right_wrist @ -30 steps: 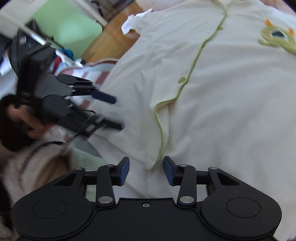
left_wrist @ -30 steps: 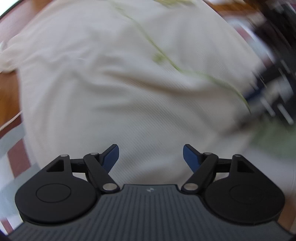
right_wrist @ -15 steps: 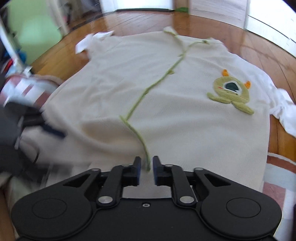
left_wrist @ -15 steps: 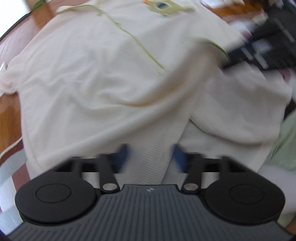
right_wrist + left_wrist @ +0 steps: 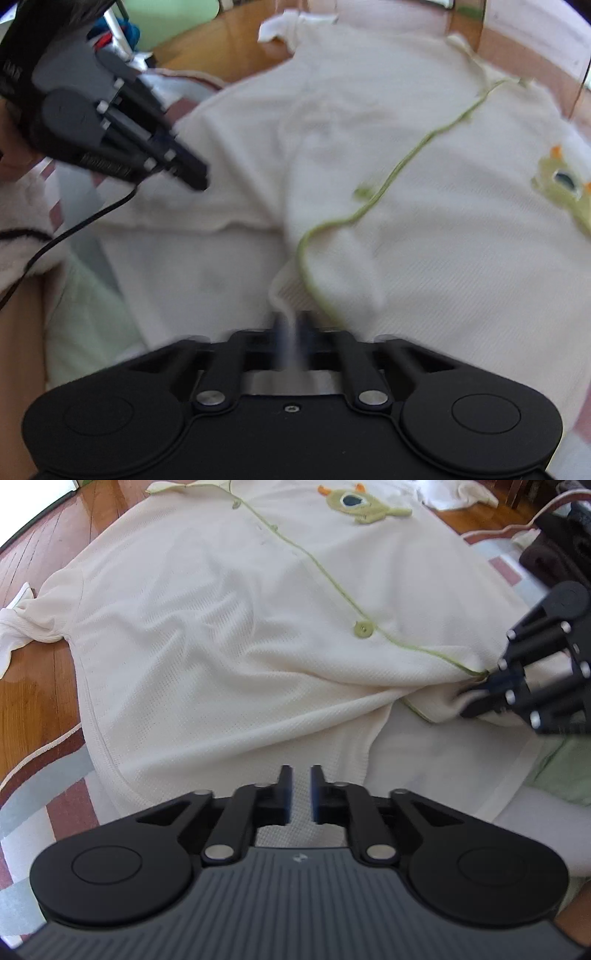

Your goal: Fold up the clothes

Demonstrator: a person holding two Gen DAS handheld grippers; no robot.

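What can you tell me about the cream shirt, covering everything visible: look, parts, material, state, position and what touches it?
The shirt is cream, of a fine waffle-like knit, with green piping down its front opening, a green button and a green one-eyed monster patch. It lies spread front up, wrinkled, partly on the wooden floor and partly on a striped rug. The right gripper is shut on its lower front edge by the piping. The left gripper, jaws slightly apart, sits over the hem.

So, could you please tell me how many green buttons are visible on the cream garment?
3: one large button near the hem, two small ones farther up the green placket. More may be hidden.
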